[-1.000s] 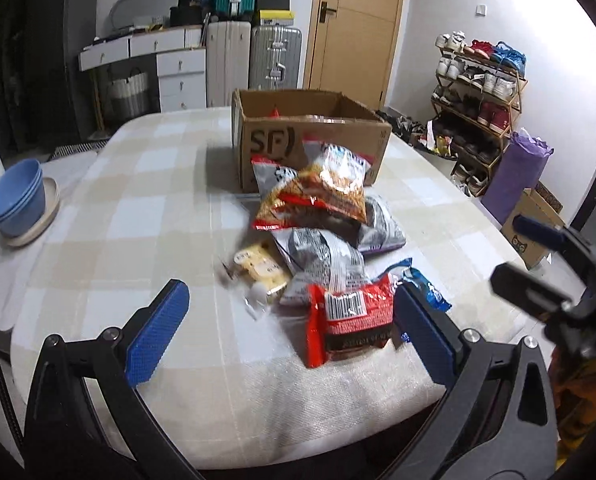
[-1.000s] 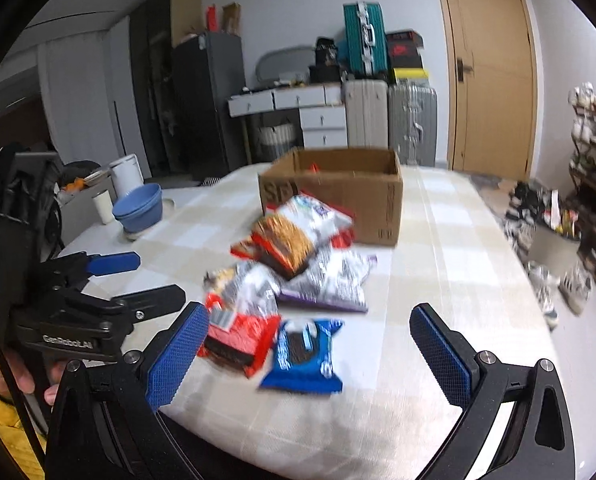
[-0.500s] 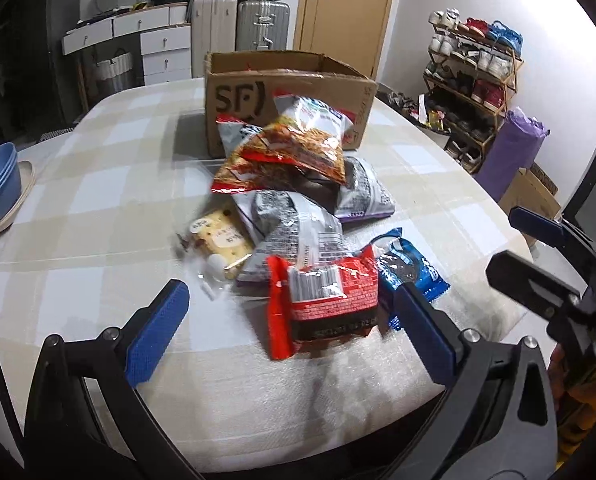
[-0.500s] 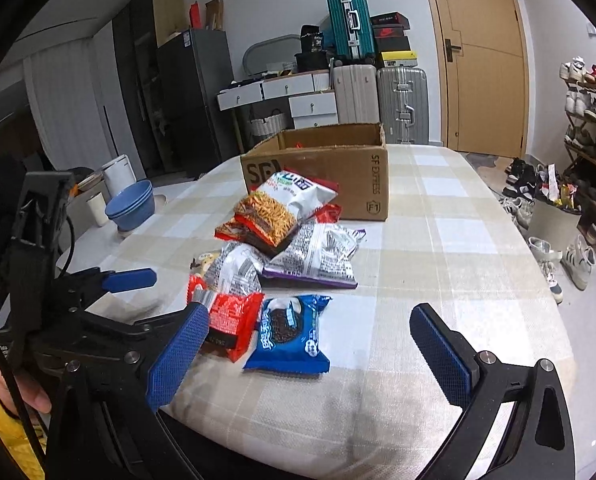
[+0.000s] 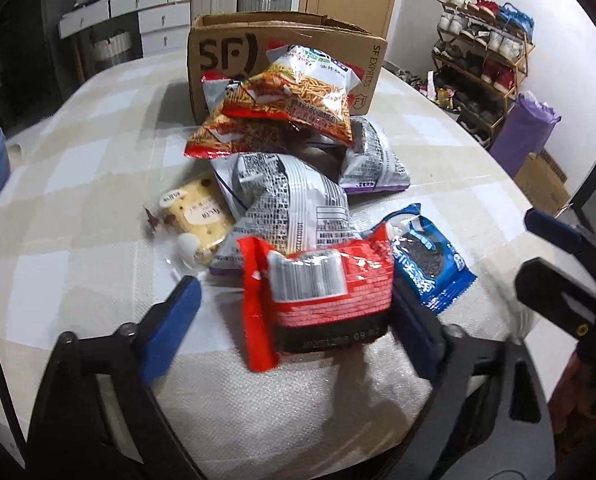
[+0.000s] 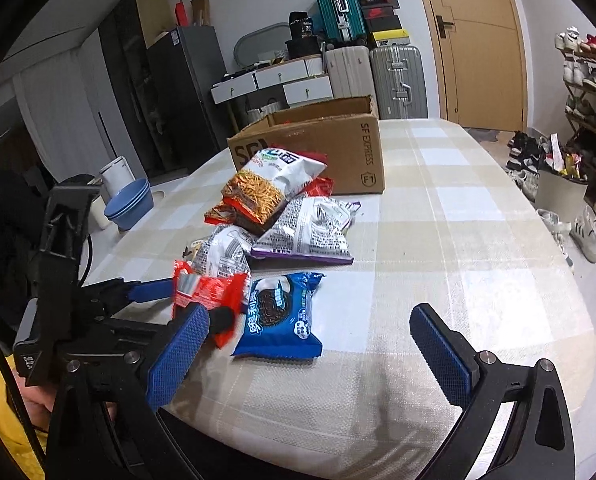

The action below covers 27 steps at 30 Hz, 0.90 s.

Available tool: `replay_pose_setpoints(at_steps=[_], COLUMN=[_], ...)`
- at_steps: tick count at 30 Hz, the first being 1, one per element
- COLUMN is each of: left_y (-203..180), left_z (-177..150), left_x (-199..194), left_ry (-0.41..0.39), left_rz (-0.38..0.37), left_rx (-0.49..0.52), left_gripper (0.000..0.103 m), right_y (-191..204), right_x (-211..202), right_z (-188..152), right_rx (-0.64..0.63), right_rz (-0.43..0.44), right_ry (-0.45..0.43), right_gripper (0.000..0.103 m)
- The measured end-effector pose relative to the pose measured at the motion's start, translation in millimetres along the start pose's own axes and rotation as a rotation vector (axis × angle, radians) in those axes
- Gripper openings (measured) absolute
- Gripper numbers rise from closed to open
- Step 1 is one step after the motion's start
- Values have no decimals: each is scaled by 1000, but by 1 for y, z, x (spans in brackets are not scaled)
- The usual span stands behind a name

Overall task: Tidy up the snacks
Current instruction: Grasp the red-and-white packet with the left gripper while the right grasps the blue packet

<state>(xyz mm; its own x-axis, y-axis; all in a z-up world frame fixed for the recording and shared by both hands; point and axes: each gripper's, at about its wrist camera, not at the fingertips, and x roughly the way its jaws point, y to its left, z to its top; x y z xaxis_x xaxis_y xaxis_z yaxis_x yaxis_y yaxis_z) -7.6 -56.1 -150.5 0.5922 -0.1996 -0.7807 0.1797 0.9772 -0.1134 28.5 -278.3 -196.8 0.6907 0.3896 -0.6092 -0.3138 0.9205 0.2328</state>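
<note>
A red snack packet (image 5: 322, 292) lies at the near end of a snack pile on the checked table (image 5: 78, 184). My left gripper (image 5: 292, 320) is lowered around it, jaws closing. The right pad is at the packet's edge and the left pad (image 5: 170, 320) still stands apart. A blue cookie packet (image 5: 430, 256) lies just right of it. Behind are silver bags (image 5: 290, 208), orange stick-snack bags (image 5: 294, 100), a yellow wrapped snack (image 5: 198, 212) and an open cardboard box (image 5: 218, 48). My right gripper (image 6: 310, 354) hovers open over the table's near edge, close to the blue packet (image 6: 282, 316).
Stacked blue bowls (image 6: 130, 204) sit at the table's left edge. Bare tablecloth stretches to the right of the pile (image 6: 478, 220). Beyond the table are suitcases (image 6: 398, 80), a drawer unit, a door and a shoe rack (image 5: 482, 60). A yellow sleeve (image 6: 2, 420) shows at lower left.
My left gripper came down and forward onto the red packet, and its jaws narrowed around it. The right gripper sank slightly toward the table.
</note>
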Motion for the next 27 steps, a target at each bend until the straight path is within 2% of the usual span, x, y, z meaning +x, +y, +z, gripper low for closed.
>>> replay_pose_setpoints(at_steps=[2, 10, 19, 22, 27], left_y=[0, 1, 13, 16, 31], left_z=[2, 11, 7, 6, -18], left_x=[6, 18, 20, 19, 2], left_ry=[7, -19, -43, -51, -58], left_rz=[-1, -40, -70, -74, -76], left_rx=[7, 18, 2, -5, -30], left_gripper=[60, 47, 46, 46, 46], right_y=[0, 11, 18, 18, 14], right_x=[3, 10, 26, 38, 61], right_z=[-1, 0, 6, 7, 8], right_rx=[2, -28, -47, -56, -44], right_rz=[4, 0, -28, -13, -16], right_ry=[8, 28, 70, 75, 128], right_gripper=[102, 102, 102, 102, 100])
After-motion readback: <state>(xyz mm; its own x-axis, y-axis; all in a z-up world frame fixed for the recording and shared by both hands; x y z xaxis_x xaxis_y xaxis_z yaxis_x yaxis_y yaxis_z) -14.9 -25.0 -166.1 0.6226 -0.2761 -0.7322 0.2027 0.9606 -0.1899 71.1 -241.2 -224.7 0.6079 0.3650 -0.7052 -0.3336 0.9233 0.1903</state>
